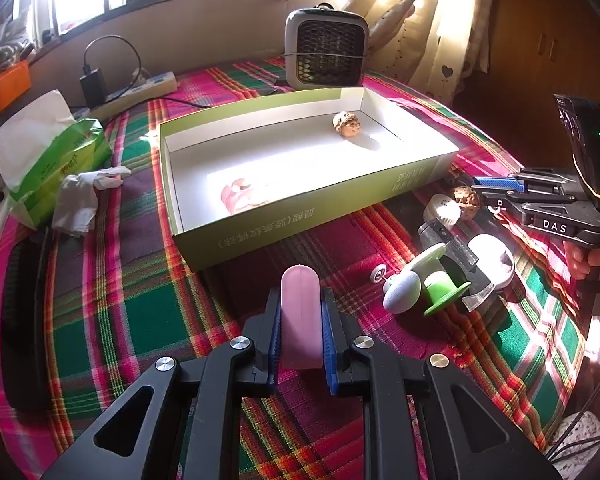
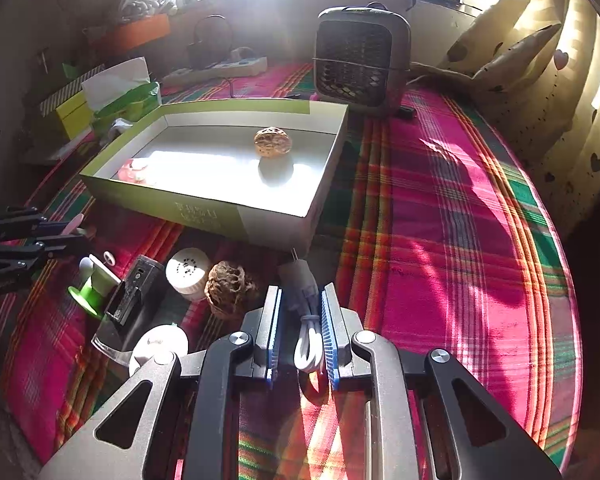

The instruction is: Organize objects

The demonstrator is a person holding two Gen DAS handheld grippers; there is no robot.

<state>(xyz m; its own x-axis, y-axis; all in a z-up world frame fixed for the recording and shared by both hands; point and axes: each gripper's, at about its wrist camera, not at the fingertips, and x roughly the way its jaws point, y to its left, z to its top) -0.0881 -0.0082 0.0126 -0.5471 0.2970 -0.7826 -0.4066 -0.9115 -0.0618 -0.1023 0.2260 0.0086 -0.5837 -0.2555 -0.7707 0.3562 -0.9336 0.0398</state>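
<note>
The shallow green-and-white cardboard box (image 1: 204,216) is where the loose things seem bound, and both tongs are loaded for it. The left tongs (image 1: 301,322) are clamped on a flat pink rounded-end silicone piece (image 1: 301,316), held just short of the box's near wall. The right tongs (image 2: 299,328) are closed around a grey plug with a looped white cable (image 2: 306,320), near the box's right-hand near corner.

Inside the box lies one brown wrinkled walnut (image 1: 346,123) toward its far right end; the rest of its white floor is bare apart from a printed picture. A second walnut (image 2: 230,288) sits on the plaid bedspread (image 2: 460,240), touching or just beside a white round-lidded jar (image 2: 188,270), with a green plastic spool (image 1: 440,286), a grey egg-shaped piece (image 1: 400,292) and a black-and-clear holder (image 2: 130,300) clustered close by.

The step in hand looks like carrying to the box. Next, each load probably needs lifting over the near wall and releasing on open floor, clear of the walnut.
</note>
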